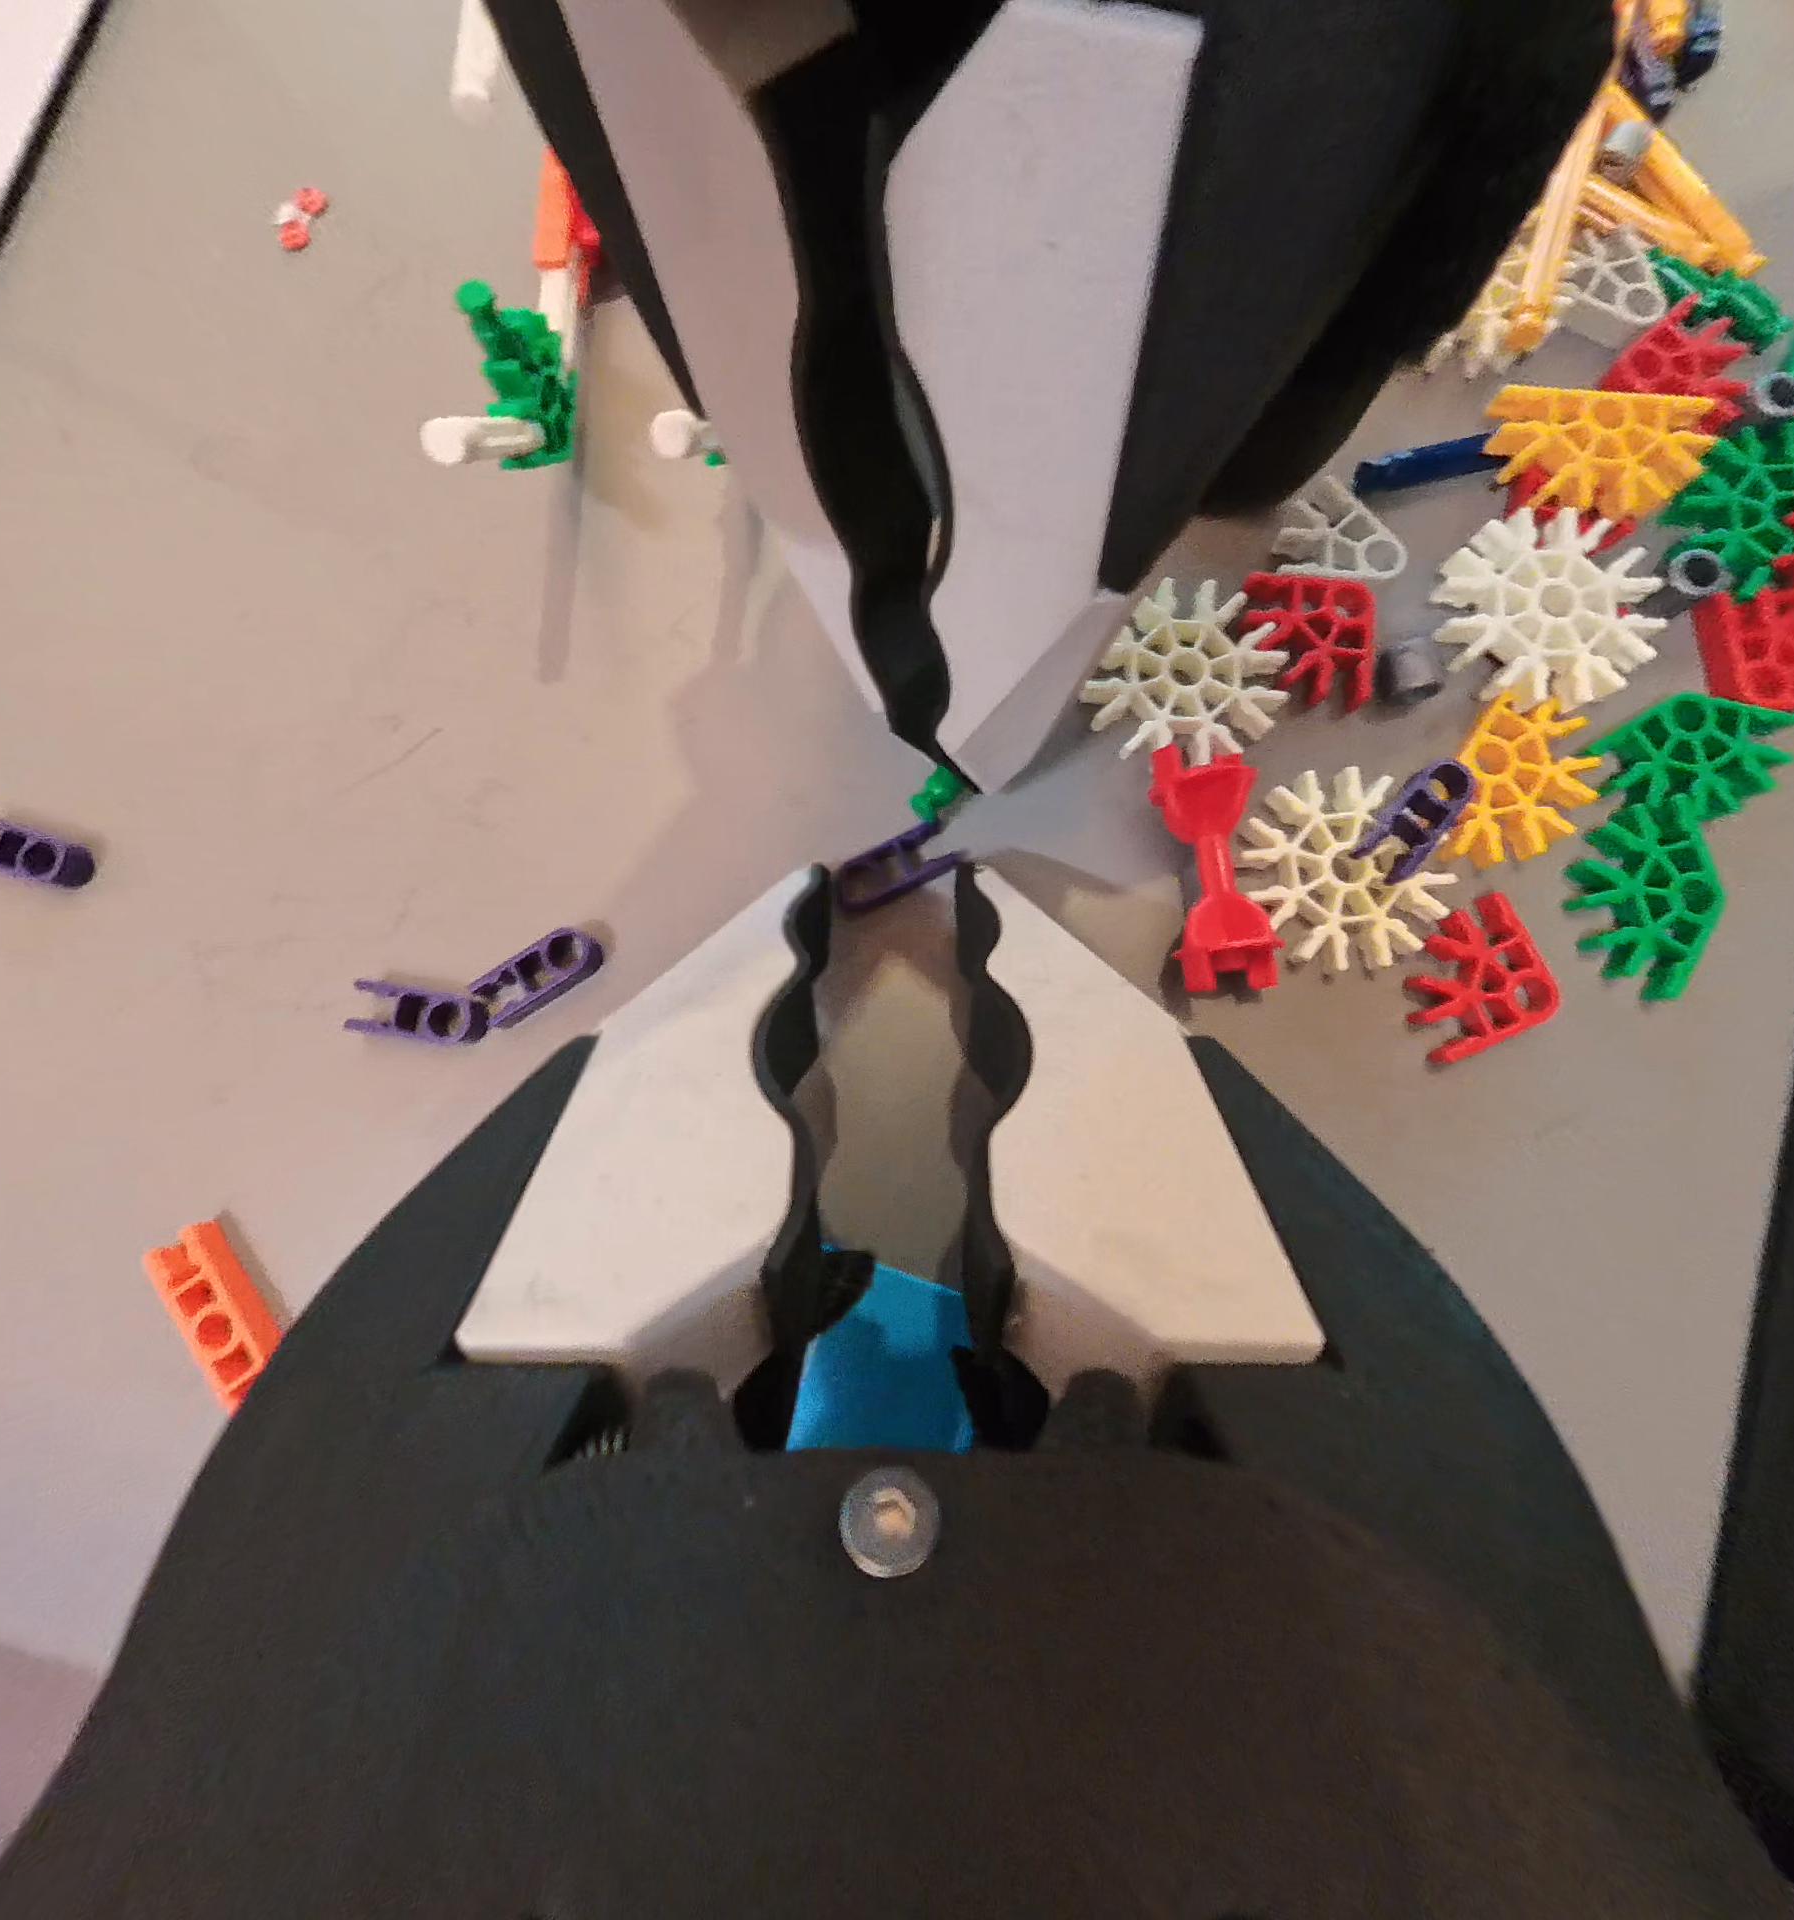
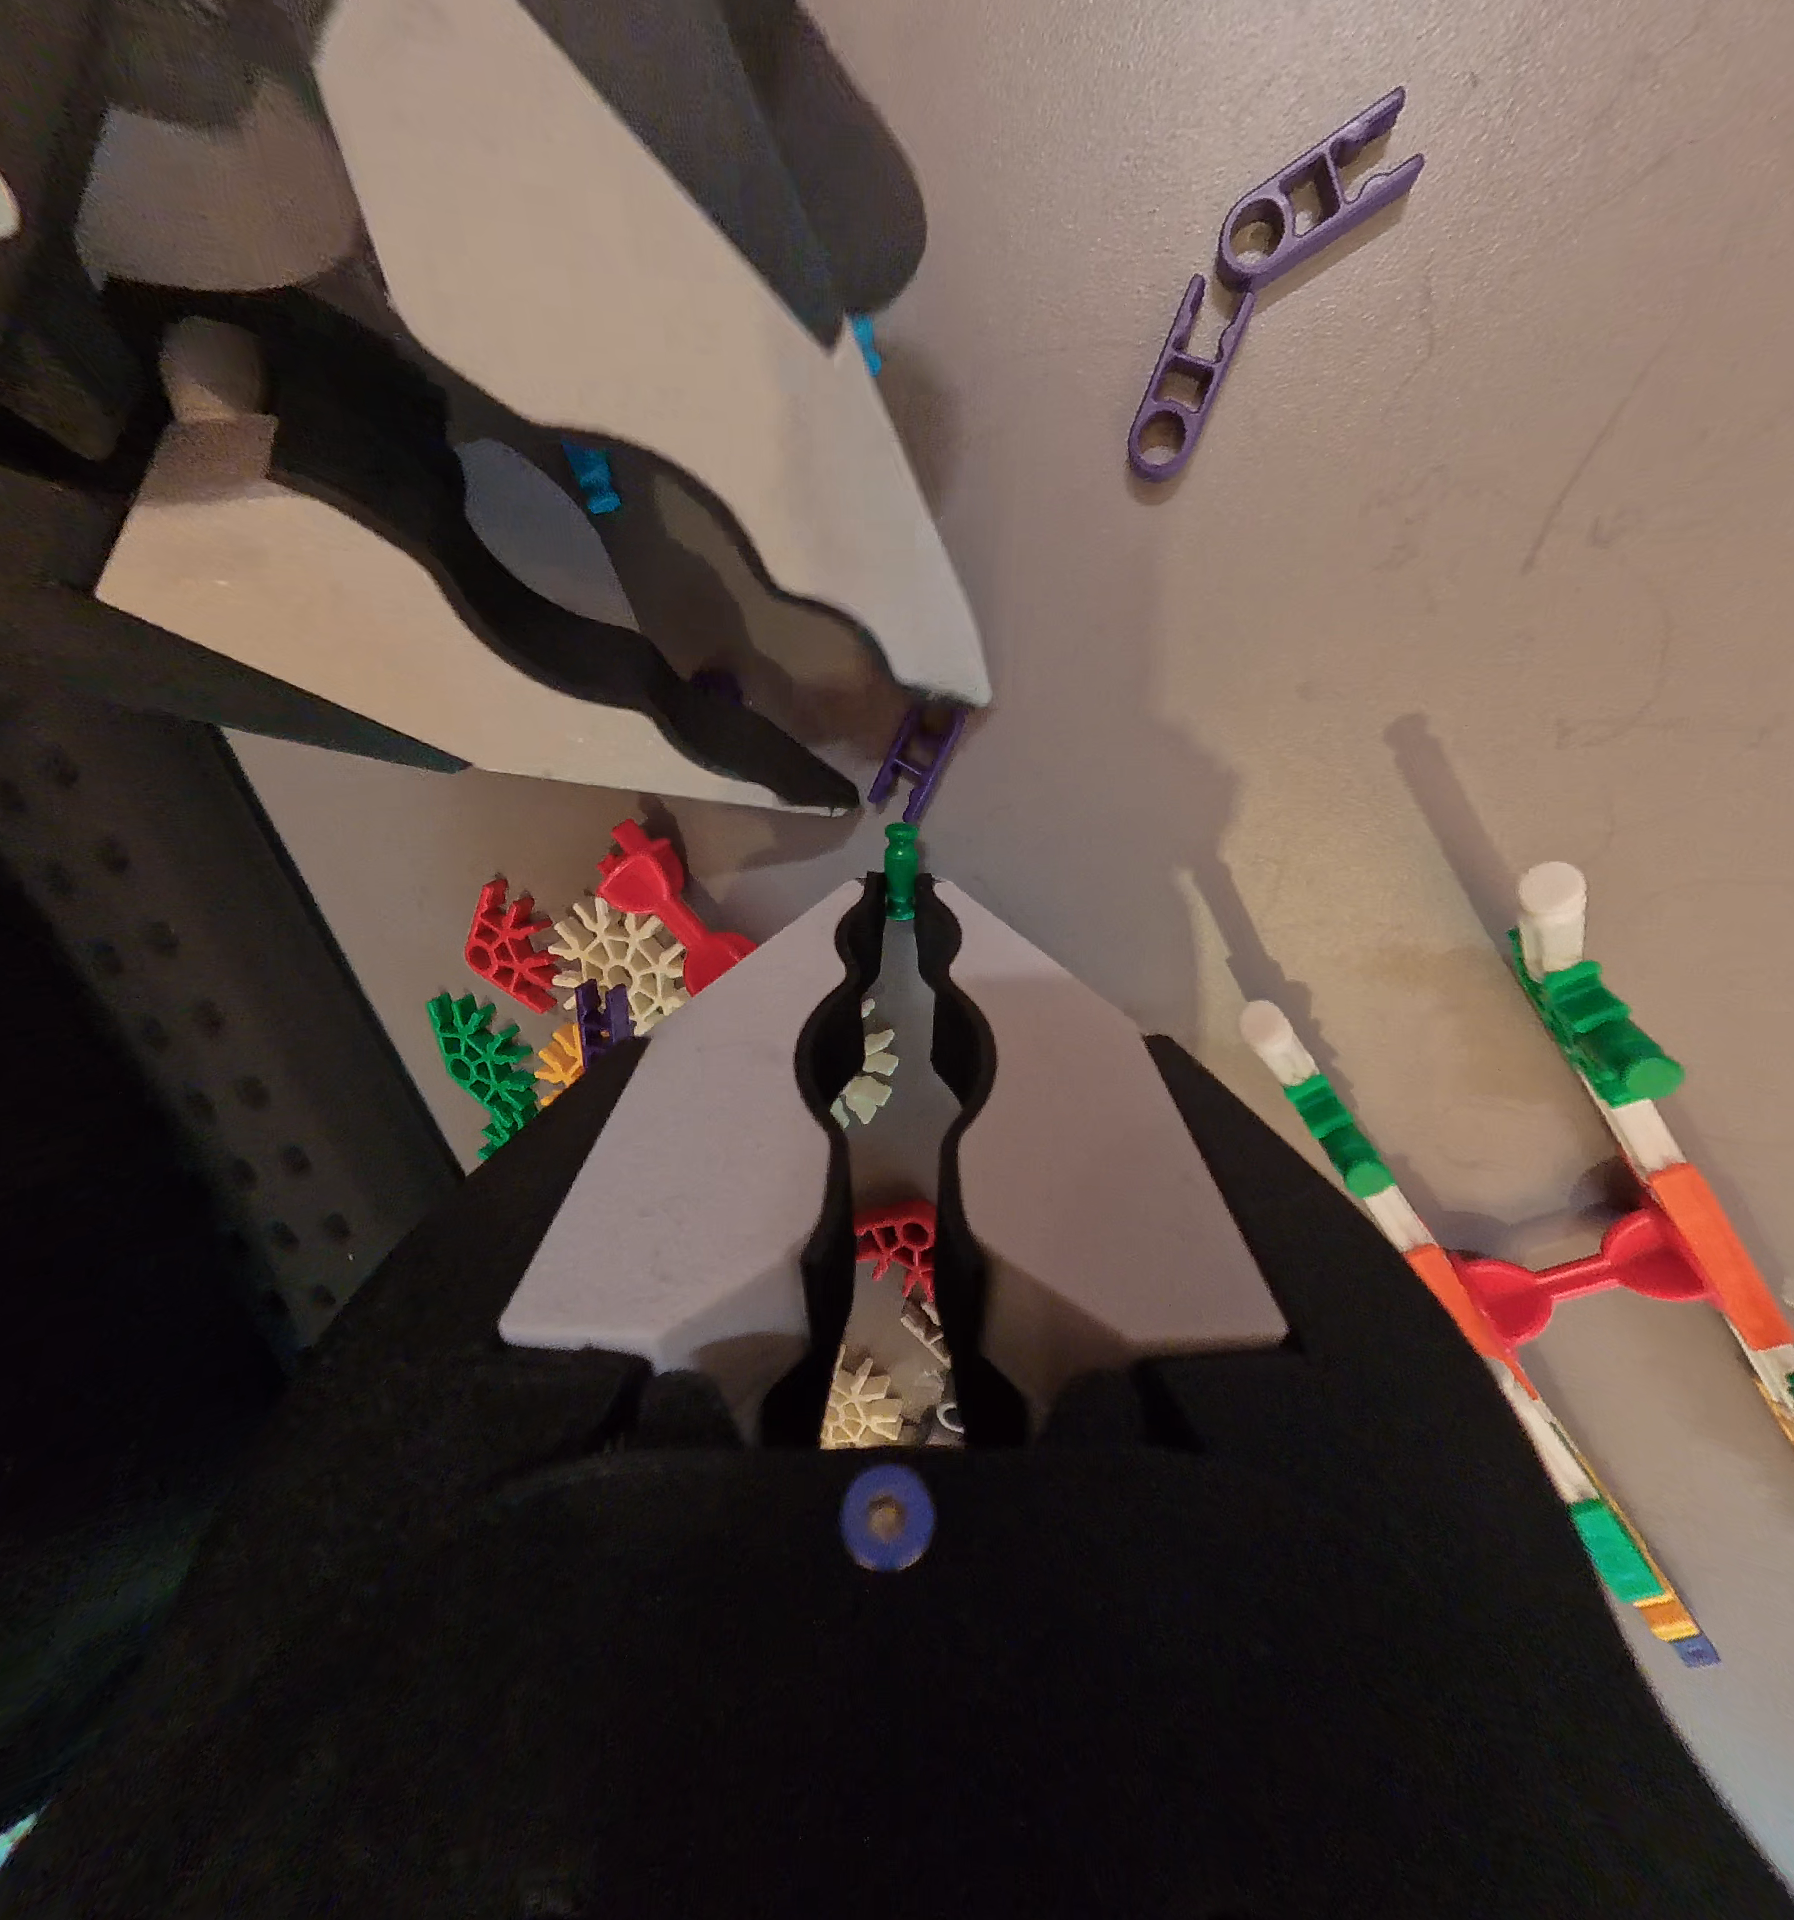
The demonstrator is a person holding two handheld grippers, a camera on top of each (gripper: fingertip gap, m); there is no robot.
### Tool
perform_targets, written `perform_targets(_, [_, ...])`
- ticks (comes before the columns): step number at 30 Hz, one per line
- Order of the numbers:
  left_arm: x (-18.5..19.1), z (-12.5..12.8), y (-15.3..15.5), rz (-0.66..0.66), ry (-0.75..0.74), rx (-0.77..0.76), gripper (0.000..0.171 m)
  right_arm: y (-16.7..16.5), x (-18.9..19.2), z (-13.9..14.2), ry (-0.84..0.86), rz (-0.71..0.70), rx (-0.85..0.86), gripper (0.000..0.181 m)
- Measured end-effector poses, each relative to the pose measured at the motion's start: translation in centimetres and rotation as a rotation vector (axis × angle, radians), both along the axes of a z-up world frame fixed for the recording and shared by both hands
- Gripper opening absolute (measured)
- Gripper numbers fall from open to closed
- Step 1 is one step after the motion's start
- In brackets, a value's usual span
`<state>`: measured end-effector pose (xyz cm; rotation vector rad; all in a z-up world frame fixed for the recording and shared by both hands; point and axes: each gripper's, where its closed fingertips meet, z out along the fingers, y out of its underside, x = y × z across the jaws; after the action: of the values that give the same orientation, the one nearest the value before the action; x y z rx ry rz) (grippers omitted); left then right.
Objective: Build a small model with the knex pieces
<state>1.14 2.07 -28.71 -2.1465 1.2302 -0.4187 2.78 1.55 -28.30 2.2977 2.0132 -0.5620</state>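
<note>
My left gripper (image 1: 893, 868) is shut on a small purple clip connector (image 1: 888, 862), held at its fingertips above the grey table. My right gripper (image 2: 898, 883) is shut on a short green rod (image 2: 898, 868) that sticks out past its tips. The two grippers meet tip to tip: in the left wrist view the right gripper (image 1: 940, 774) comes down from the top with the green rod (image 1: 934, 792) just above the purple clip. In the right wrist view the left gripper (image 2: 914, 748) comes in from the upper left, and the open prongs of the purple clip (image 2: 914, 764) face the green rod's end, a small gap apart.
A pile of snowflake and fan connectors (image 1: 1547, 644) lies at the right. Loose purple clips (image 1: 477, 992) and an orange piece (image 1: 212, 1314) lie at the left. A built ladder of white, green, orange rods with a red rod (image 2: 1579, 1273) lies on the table (image 2: 1495, 623). Left and right tips are no more than a few centimetres apart. The orange piece (image 1: 212, 1314) sits 12 cm or so from the ends of my left fingers.
</note>
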Motion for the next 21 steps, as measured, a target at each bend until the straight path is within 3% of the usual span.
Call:
perform_targets(3, [0.1,0.0,0.2,0.029,-0.016,-0.003,0.008,0.1,0.3,-0.1,-0.001,-0.001,0.001,0.003])
perform_targets(21, [0.8,0.0,-0.1,0.042,-0.019,0.019,0.007,0.5,1.0,-0.5,-0.073,0.198,0.129,0.004])
